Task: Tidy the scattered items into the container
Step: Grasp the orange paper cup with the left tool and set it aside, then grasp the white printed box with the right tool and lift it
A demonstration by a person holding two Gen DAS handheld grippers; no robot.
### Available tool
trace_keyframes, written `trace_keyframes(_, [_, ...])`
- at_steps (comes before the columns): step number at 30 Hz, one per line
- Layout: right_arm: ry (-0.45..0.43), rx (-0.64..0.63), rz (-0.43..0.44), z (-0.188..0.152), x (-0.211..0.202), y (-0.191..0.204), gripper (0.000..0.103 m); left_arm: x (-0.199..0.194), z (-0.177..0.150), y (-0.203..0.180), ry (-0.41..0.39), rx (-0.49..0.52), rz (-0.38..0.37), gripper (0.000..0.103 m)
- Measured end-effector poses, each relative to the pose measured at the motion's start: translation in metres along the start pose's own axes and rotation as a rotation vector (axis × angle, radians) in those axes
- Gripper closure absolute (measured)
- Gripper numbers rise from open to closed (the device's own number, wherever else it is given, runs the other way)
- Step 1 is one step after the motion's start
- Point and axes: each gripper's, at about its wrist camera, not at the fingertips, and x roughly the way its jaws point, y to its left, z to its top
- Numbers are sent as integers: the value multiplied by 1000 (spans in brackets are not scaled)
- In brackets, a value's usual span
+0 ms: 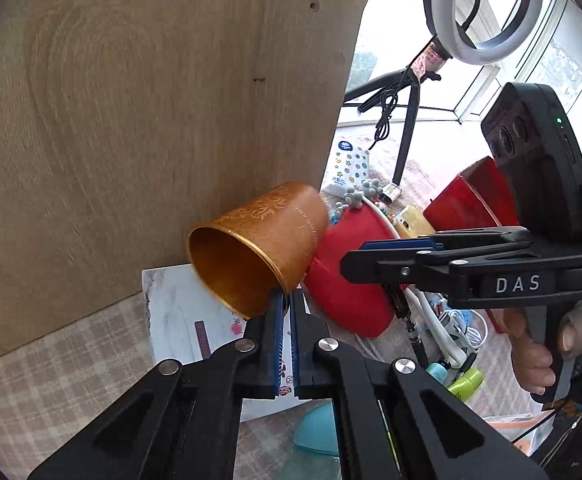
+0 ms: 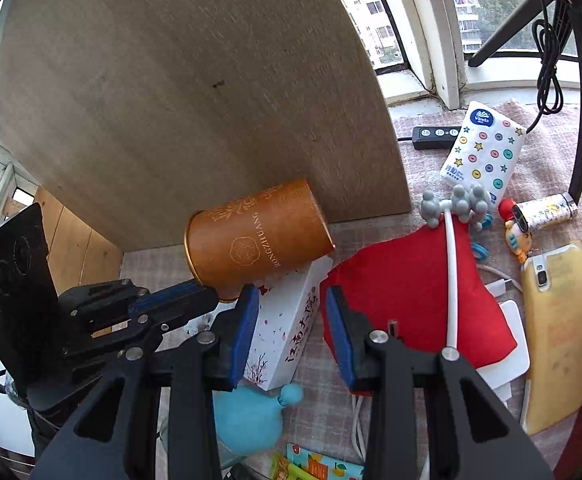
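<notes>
Your left hand-held gripper (image 1: pixel 287 308) sits closest to its lens, its blue pads pinched on the lower rim of the orange canister (image 1: pixel 257 246), one pad inside the mouth and one outside. That canister, stamped with gold lettering, lies tipped on its side across the white printed box (image 2: pixel 287 328), its closed end leaning on the wooden board (image 2: pixel 179 92) behind. Its mouth faces you and looks empty.

Your right hand-held gripper (image 2: pixel 293 320) is spread part-way, straddling the upper end of that box; I cannot tell whether the pads press it, and they appear to stand just off it.

Risks, as I judge them:

- A pinch on a thin rim gives little hold. If you lift or swing the canister upright quickly, it could pivot about the pads, slip out, and roll across the bench (image 2: pixel 551 152).
- Pulling the box now would drag away the canister's support, so it may drop or twist in the left grip.
- Both tools crowd the same corner; the fingers could knock together.
- The white cable (image 2: pixel 451 280) over the red pouch (image 2: pixel 403 292), with the grey knobbed toy (image 2: pixel 457 200) at its end, could snag and tow the yellow-cased phone (image 2: pixel 555 336) or the tissue pack (image 2: pixel 485 148).
</notes>
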Motion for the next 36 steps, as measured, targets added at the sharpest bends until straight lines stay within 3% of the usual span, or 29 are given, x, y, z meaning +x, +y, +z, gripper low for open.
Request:
trace_keyframes(5, [-11, -25, -14, -6, -2, 10, 68, -14, -8, -8, -17, 31, 28, 101])
trace_keyframes(13, [8, -57, -20, -19, -16, 20, 68, -66, -41, 20, -18, -56, 155, 101])
trace_keyframes(18, [57, -81, -13, -29, -6, 17, 68, -97, -81, 37, 114, -25, 272, 101])
trace_keyframes(22, [84, -92, -15, -33, 7, 10, 68, -100, -106, 52, 265, 4, 383, 100])
trace_keyframes(24, [95, -99, -12, -35, 9, 13, 68, -100, -113, 58, 301, -13, 417, 98])
trace_keyframes(28, [109, -120, -17, -37, 10, 19, 68, -105, -111, 60, 272, -41, 408, 80])
trace_keyframes(30, [106, -129, -23, -37, 9, 20, 68, -107, -106, 58, 241, -55, 364, 78])
trace_keyframes(36, [95, -122, -34, -34, 6, 13, 68, -121, -88, 39, 155, -69, 389, 78])
